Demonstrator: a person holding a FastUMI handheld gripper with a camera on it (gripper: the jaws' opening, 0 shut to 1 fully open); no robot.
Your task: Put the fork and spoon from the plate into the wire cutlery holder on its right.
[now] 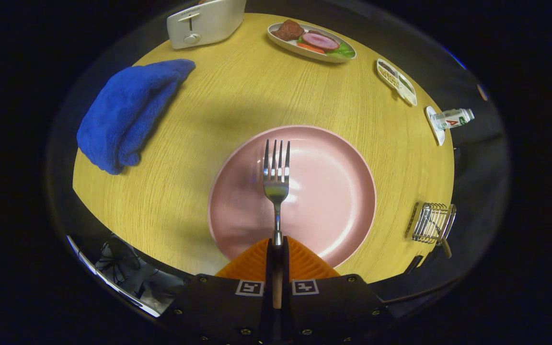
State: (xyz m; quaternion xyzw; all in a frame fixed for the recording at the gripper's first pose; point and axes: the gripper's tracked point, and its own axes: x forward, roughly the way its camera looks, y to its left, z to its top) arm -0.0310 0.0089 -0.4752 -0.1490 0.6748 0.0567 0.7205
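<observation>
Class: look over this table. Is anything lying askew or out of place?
Yes: the small bottle beyond the holder lies on its side across a white dish at the table's edge. The tongs are shut on the fork above the plate.

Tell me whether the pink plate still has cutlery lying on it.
None seen lying on it. The pink plate looks bare; the fork is clamped by its handle in the gripper, pointing out above the plate.

Materials and finishes on the bench

A light wood grain with a matt finish is shown by the bench (237, 96). The plate (333, 191) is seen as smooth and softly glossy, and the fork (276, 177), clamped by its handle between the ribbed pads (304, 263) of the tool (276, 247), as polished metal. The cutlery holder (433, 223) is made of bright wire; the towel (127, 112) is nubby cloth; the toaster (206, 21) is cased in smooth plastic.
</observation>
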